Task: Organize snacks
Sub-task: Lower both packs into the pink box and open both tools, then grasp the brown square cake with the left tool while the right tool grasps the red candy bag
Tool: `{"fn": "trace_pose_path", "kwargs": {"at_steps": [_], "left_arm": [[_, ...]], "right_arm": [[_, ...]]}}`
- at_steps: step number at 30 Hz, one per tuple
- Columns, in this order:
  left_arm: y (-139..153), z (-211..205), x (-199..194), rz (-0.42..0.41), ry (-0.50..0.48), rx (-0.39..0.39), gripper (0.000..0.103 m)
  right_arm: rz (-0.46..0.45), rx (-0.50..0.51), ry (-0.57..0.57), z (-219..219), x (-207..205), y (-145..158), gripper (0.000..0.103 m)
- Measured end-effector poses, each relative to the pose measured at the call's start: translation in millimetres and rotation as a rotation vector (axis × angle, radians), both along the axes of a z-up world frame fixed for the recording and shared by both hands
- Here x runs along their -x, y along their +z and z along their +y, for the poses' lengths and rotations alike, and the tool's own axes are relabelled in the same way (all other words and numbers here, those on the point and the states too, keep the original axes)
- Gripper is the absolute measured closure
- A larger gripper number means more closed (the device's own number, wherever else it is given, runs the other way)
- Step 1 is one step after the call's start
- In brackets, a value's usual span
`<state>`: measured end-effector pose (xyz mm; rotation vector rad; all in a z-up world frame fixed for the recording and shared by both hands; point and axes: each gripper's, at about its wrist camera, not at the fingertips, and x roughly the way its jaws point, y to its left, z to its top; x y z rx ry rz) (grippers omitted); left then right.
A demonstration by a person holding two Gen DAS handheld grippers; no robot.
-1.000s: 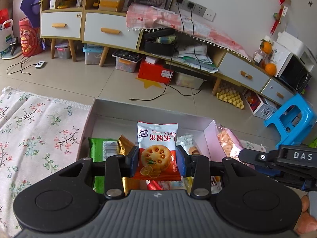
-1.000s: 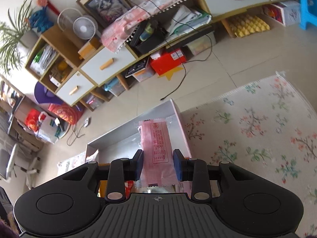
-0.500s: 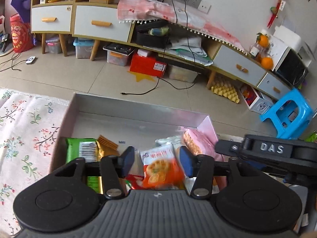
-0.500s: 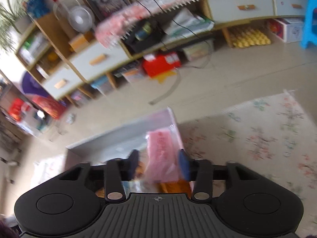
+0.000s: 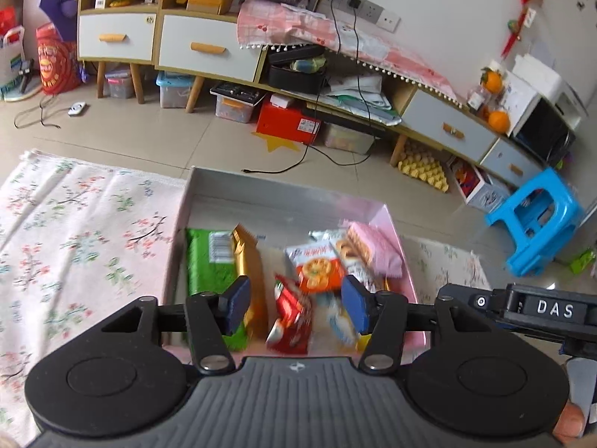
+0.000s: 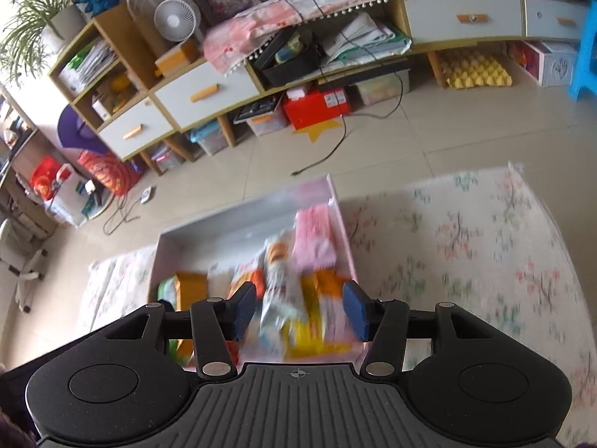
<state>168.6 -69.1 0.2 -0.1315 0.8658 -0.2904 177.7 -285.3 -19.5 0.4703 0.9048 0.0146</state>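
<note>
Both packets now lie in the box (image 5: 283, 194); left claw (image 5: 294, 308) opening empty, right claw (image 6: 300, 311) open, empty.

A shallow box (image 5: 283, 196) with pale pink walls and a grey floor sits on a flowered cloth (image 5: 74, 239), and the snacks lie loose inside it. At its left side a green packet (image 5: 209, 261) lies flat with its barcode up, and a gold packet (image 5: 252, 261) lies along its right edge, touching it. Near the middle a biscuit packet (image 5: 320, 269) in orange and white, printed with a round biscuit, lies tilted; a red packet (image 5: 291, 315) lies nearer the box's front wall. A pink packet (image 5: 375, 248) rests against the right wall, partly over a white packet showing round biscuits. The packets at the front are blurred.
</note>
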Motion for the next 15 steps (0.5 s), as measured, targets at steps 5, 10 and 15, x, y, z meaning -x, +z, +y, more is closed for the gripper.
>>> {"fn": "trace_pose_path", "kwargs": {"at_steps": [5, 10, 15], "left_arm": [[3, 14, 19, 0.062, 0.034, -0.045, 0.042], [4, 34, 41, 0.075, 0.069, -0.033, 0.035], [-1, 50, 66, 0.045, 0.095, -0.058, 0.029]], "right_arm": [[0.005, 0.016, 0.037, 11, 41, 9, 0.050], [-0.030, 0.007, 0.044, 10, 77, 19, 0.043], [-0.034, 0.000, 0.027, 4, 103, 16, 0.034]]}}
